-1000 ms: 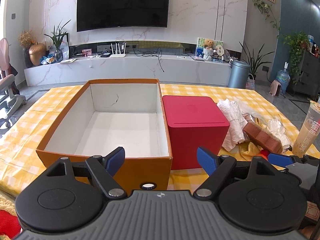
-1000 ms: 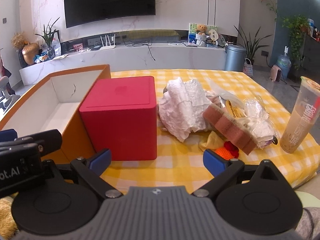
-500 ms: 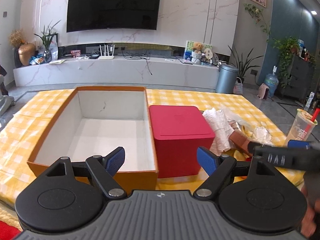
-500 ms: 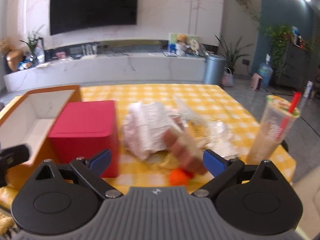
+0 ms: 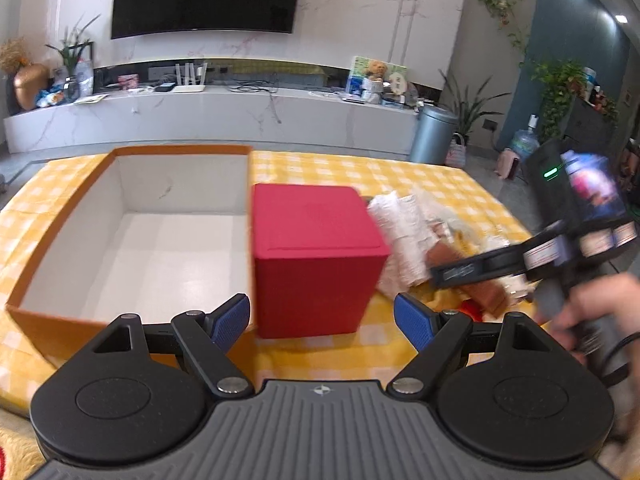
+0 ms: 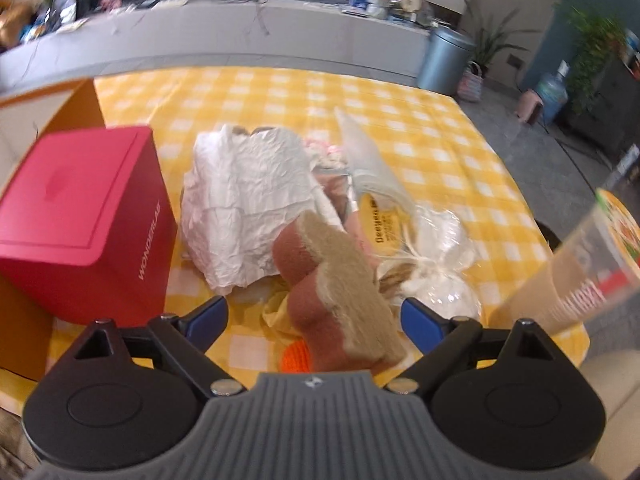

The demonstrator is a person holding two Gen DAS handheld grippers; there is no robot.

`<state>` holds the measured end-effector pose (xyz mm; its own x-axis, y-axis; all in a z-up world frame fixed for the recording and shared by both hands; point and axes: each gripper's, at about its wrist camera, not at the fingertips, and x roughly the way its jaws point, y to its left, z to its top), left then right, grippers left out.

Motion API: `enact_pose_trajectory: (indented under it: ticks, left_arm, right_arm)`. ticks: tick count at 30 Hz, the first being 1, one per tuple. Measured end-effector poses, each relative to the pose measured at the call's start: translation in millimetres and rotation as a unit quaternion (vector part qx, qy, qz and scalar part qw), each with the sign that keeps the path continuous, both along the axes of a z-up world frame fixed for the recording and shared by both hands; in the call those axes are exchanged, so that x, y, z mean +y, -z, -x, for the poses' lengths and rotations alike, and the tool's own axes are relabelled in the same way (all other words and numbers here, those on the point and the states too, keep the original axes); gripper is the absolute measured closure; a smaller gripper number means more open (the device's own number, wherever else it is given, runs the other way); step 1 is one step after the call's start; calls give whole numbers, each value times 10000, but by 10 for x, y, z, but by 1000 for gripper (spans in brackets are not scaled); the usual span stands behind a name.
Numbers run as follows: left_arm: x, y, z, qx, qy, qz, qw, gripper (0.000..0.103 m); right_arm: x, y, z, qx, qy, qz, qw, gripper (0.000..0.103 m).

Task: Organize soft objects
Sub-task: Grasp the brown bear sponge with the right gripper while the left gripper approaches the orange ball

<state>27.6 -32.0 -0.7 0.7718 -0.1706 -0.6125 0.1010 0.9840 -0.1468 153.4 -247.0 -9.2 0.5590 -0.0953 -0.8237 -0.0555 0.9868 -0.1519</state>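
- The orange box (image 5: 132,236) sits on the checked table (image 6: 420,128), white inside, holding nothing visible.
- Touching its right side, the red box (image 5: 316,256) is lidded, contents hidden.
- Soft pile beside it: white cloth (image 6: 248,208), brown sponge (image 6: 340,292) under the spread right gripper (image 6: 314,318).
- The left gripper (image 5: 322,318) gapes, holding nothing.

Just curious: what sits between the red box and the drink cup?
A pile of soft things: crumpled white cloth, a brown sponge and a plastic bag, in the right wrist view.
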Motion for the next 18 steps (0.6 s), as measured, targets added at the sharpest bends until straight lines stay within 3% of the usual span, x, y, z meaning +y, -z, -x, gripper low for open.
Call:
enact_pose_trajectory:
  ticks: [3,8,13,18]
  left_arm:
    - [-175,-42,-40,-108,96,-200,9997,7]
    - [-477,47,-147,-170,141,-626,9978,7]
    - [-636,123,-194,-223,84,-966,9950,7]
    - [-755,195,-207,-222,214,-1209,9922,7]
  right_arm:
    - [18,86,-37,13,-77,-150,9999,13]
    - [-28,175,-91,33,37,-96,9999,24]
    - [-242,190,-86,-42,367,-177,9992,54]
    - [-431,168,-36,-111,599,-537,9967,60]
